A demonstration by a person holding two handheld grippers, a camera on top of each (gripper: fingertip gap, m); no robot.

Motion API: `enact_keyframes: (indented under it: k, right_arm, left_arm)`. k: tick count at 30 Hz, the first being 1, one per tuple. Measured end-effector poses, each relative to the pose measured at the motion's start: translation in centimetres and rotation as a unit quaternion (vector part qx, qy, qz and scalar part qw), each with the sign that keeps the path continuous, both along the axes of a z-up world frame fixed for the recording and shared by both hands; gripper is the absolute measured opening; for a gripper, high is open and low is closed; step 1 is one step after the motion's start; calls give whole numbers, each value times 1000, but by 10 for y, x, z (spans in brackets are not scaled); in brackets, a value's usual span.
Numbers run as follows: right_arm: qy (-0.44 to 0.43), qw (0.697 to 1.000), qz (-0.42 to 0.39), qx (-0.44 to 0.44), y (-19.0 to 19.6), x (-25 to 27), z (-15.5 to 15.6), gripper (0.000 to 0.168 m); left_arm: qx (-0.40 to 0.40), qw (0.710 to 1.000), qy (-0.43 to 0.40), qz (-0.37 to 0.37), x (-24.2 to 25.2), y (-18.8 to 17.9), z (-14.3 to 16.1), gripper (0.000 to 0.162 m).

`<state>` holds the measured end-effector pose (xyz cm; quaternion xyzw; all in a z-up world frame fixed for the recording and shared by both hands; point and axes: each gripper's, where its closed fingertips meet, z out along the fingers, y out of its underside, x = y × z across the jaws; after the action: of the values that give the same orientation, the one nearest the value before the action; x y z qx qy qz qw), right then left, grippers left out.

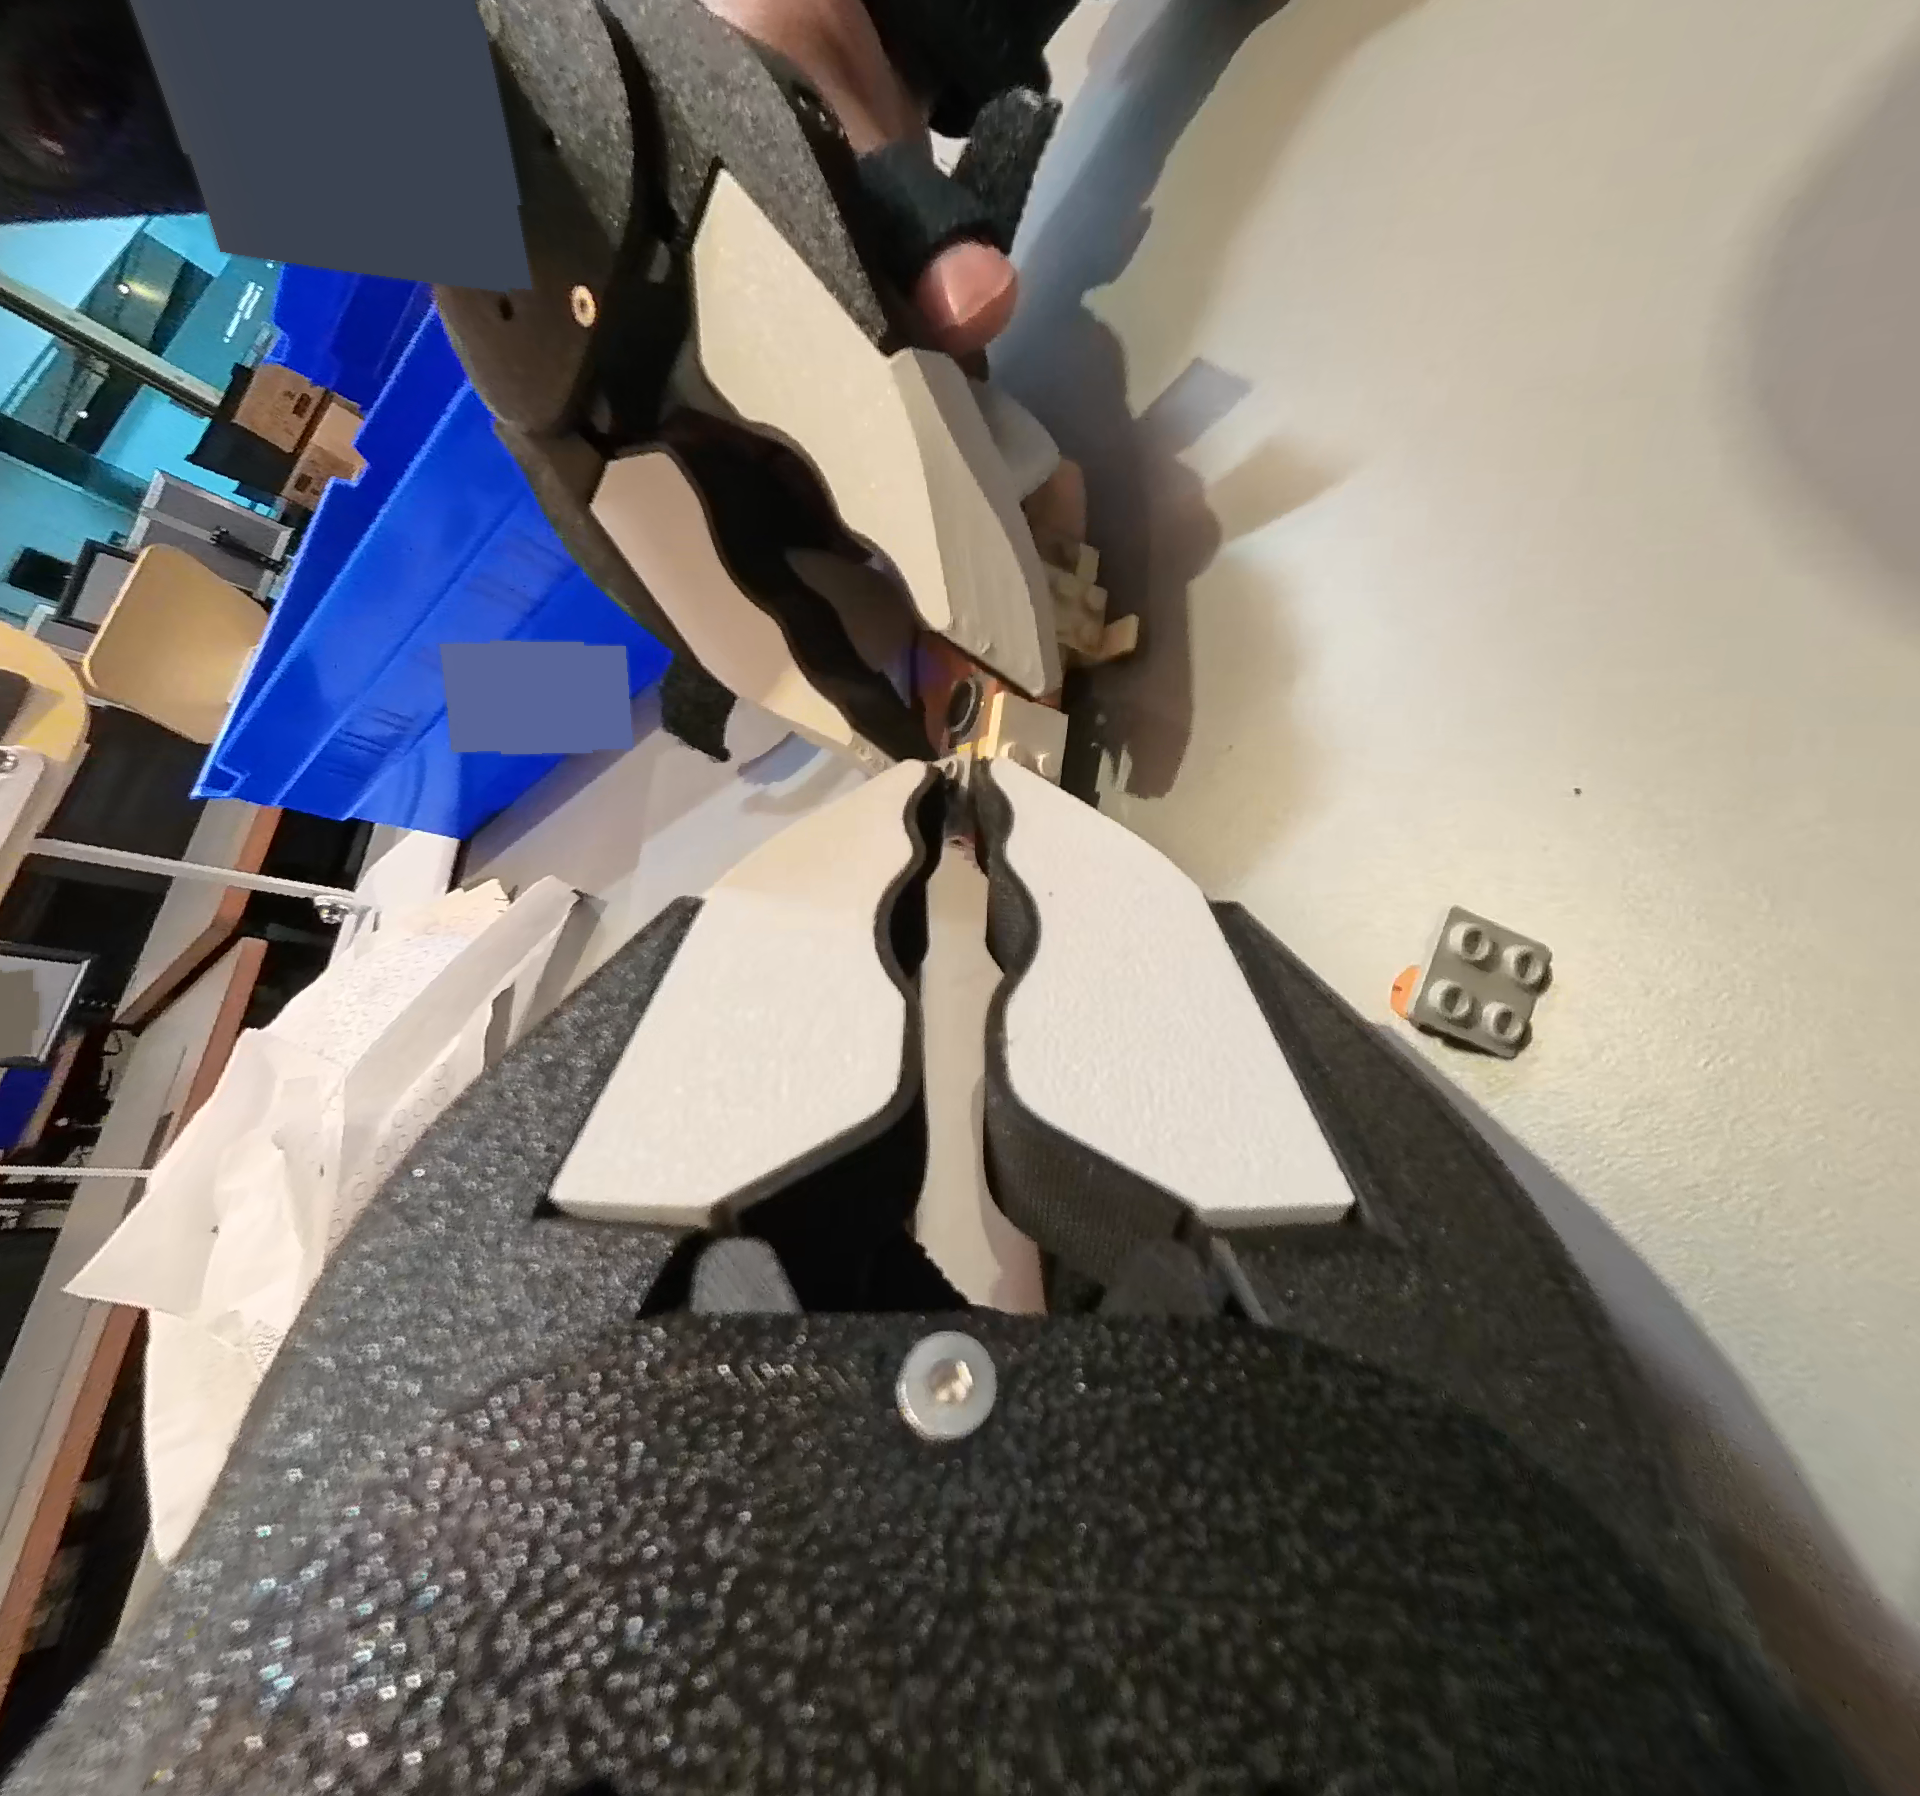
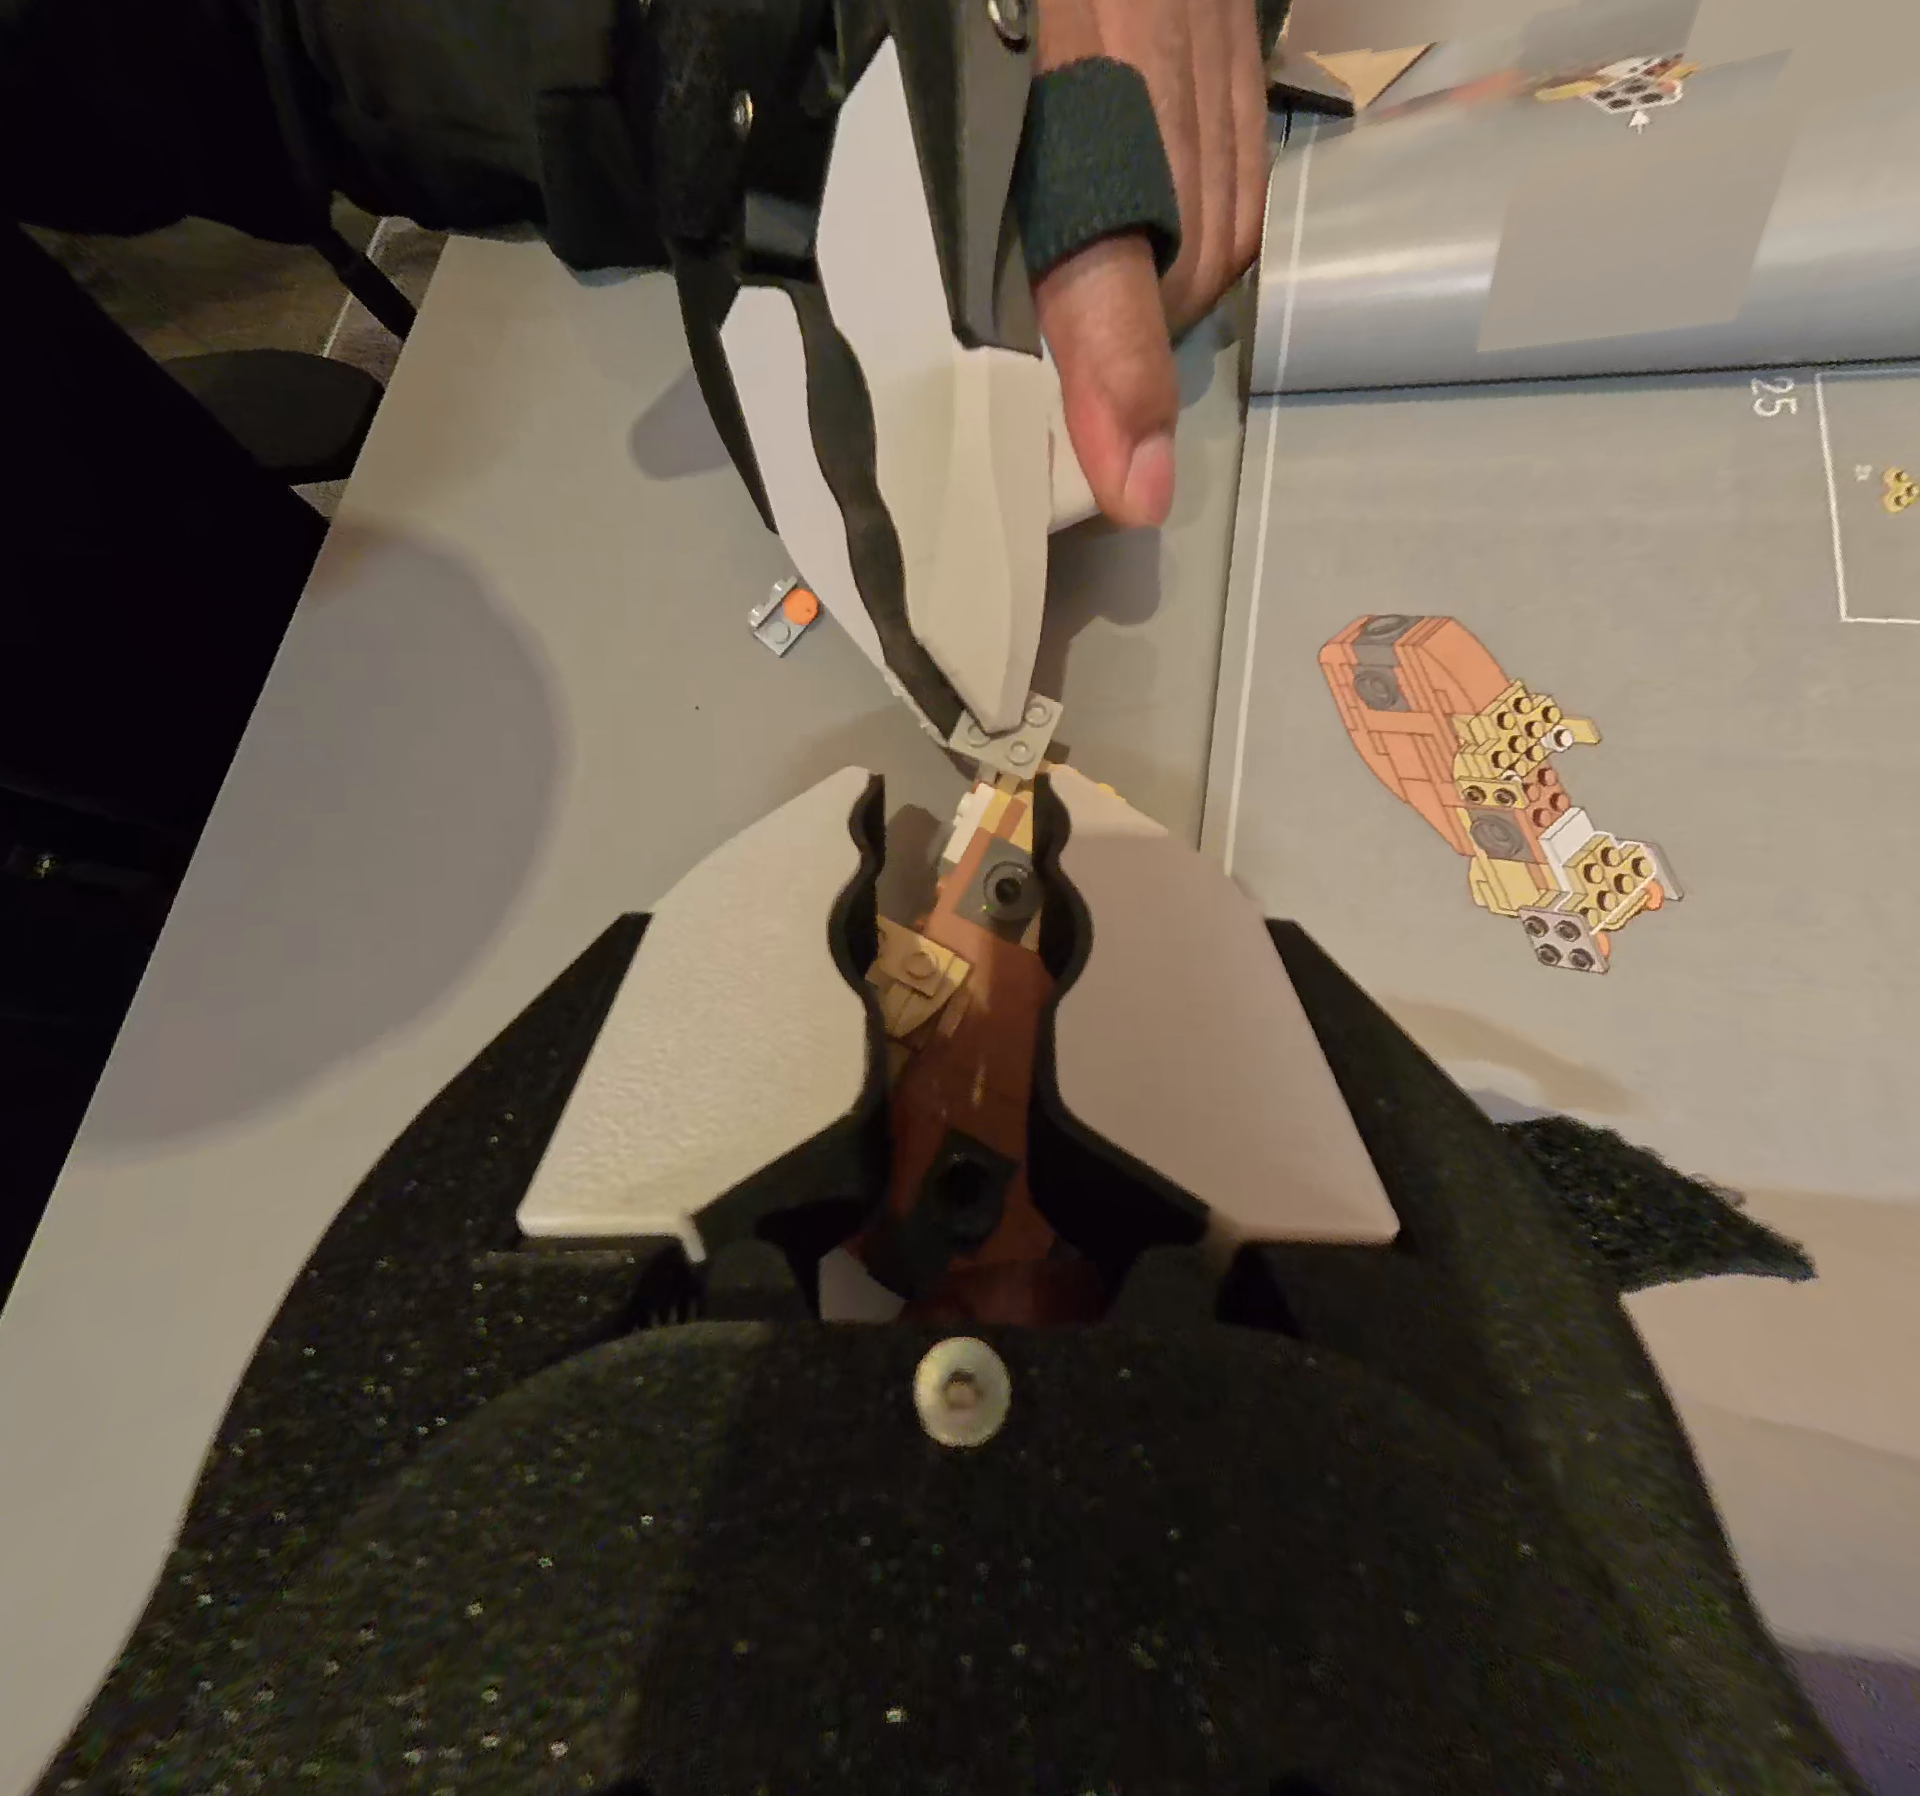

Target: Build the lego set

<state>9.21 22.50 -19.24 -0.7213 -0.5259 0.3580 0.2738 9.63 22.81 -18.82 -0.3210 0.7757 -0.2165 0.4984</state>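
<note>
lego model (image 2: 966,1019) clamped in right gripper (image 2: 961,811); left gripper (image 2: 987,723) pinches grey plate (image 2: 1013,738) by its edge; misaligned studs could pop it free.

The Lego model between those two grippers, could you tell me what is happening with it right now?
A person holds a gripper in each hand. The right gripper is shut on the brown and tan Lego model. The left gripper pinches a small grey plate and holds it at the model's front end, apparently to attach it. The open instruction booklet lies beside them on the table. A spare grey plate with an orange stud lies loose nearby.
</note>
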Motion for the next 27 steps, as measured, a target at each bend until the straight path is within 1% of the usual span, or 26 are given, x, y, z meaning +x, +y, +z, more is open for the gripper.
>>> enact_keyframes:
  k: [12, 24, 27]
  right_arm:
    - [25, 999, 4, -19, -5, 1, 0, 27]
    - [34, 999, 7, -27, -6, 1, 0, 28]
    - [34, 999, 9, -24, -7, 1, 0, 28]
  left_arm:
    - [7, 1000, -12, -6, 2, -3, 0, 5]
    - [64, 998, -1, 11, 2, -3, 0, 5]
    - [66, 998, -4, 9, 2, -3, 0, 6]
